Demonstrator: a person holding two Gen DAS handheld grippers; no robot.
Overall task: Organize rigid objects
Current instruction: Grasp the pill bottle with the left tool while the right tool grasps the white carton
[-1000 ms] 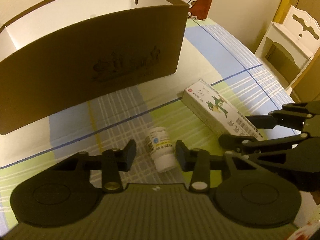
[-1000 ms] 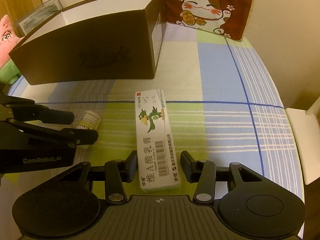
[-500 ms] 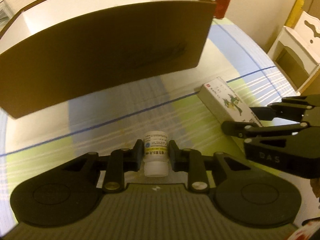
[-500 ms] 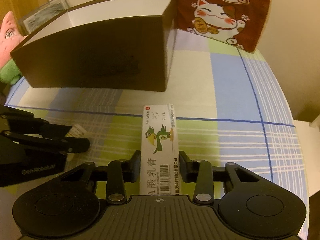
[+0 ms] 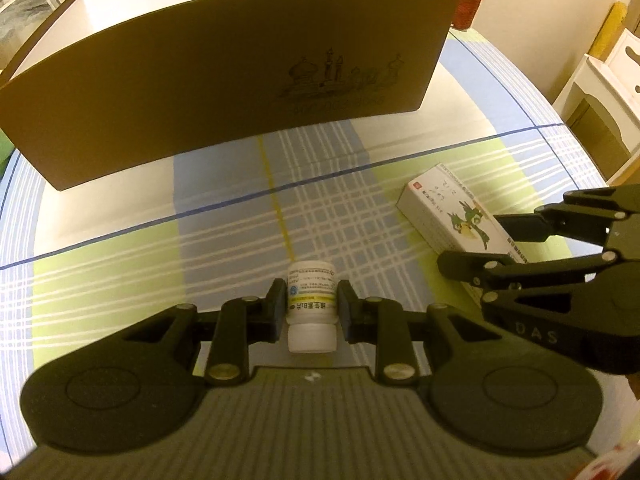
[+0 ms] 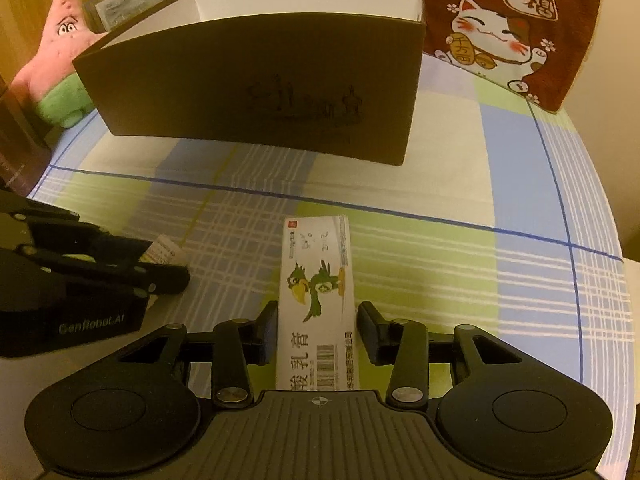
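A small white pill bottle [image 5: 311,334] with a yellow-banded label lies between the pads of my left gripper [image 5: 311,298], which is shut on it, cap toward the camera. A long white carton with a green bird [image 6: 316,264] sits lengthwise in my right gripper [image 6: 318,314]. Those jaws are opening slightly while the pads still hug the carton's sides. The left wrist view shows the carton [image 5: 444,208] and right gripper [image 5: 476,244] at the right. In the right wrist view the left gripper [image 6: 160,260] and the bottle [image 6: 164,250] appear at the left. A brown open box [image 5: 200,92] stands behind.
The checked tablecloth [image 6: 440,280] covers a round table. Behind the brown box [image 6: 256,92] are a pink star plush [image 6: 60,40] and a red cat cloth [image 6: 500,28]. A dark upright object [image 6: 16,140] stands at the left edge. White furniture [image 5: 600,92] sits beyond the table's right.
My left gripper closed on the bottle and brought it to the centre. My right gripper closed on the carton, which has drawn back from the blue line. The brown box looms nearer.
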